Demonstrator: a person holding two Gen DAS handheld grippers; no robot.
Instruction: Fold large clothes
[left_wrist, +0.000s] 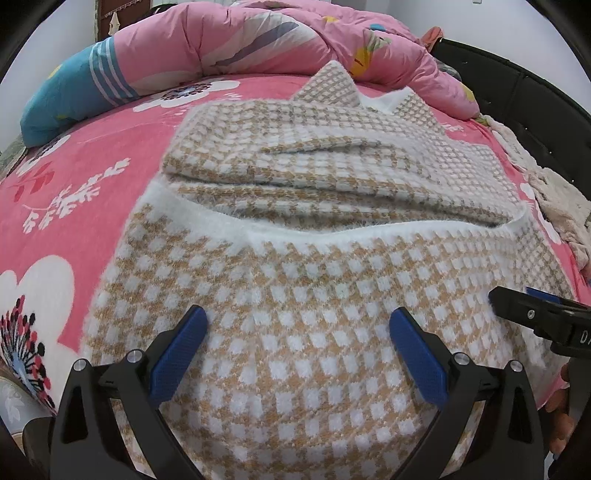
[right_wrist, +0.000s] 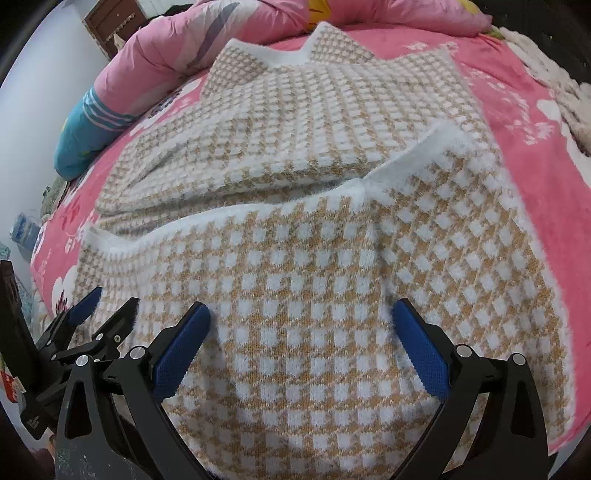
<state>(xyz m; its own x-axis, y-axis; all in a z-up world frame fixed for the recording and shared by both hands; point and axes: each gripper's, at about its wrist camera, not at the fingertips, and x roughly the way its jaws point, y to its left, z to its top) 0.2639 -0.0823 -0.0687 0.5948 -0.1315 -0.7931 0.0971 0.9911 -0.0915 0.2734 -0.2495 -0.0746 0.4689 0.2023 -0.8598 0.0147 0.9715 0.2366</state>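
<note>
A tan-and-white checked knit garment (left_wrist: 314, 295) (right_wrist: 314, 258) lies on the pink floral bed sheet (left_wrist: 92, 177) (right_wrist: 517, 122). Its near part, edged in fluffy white trim (left_wrist: 295, 230) (right_wrist: 406, 162), is folded up over the far part. My left gripper (left_wrist: 299, 328) hovers open just over the near fold, with nothing between its blue pads (left_wrist: 177, 354). My right gripper (right_wrist: 301, 321) is open too, over the same fold further right, and shows at the right edge (left_wrist: 535, 317) of the left wrist view. The left gripper (right_wrist: 103, 306) appears at the lower left of the right wrist view.
A bunched pink quilt (left_wrist: 258, 40) (right_wrist: 166, 44) with a blue striped end (left_wrist: 74, 92) lies along the far side of the bed. A black bed frame (left_wrist: 517, 85) and a cream knitted cloth (left_wrist: 554, 199) are on the right. A hand (left_wrist: 561, 406) shows at lower right.
</note>
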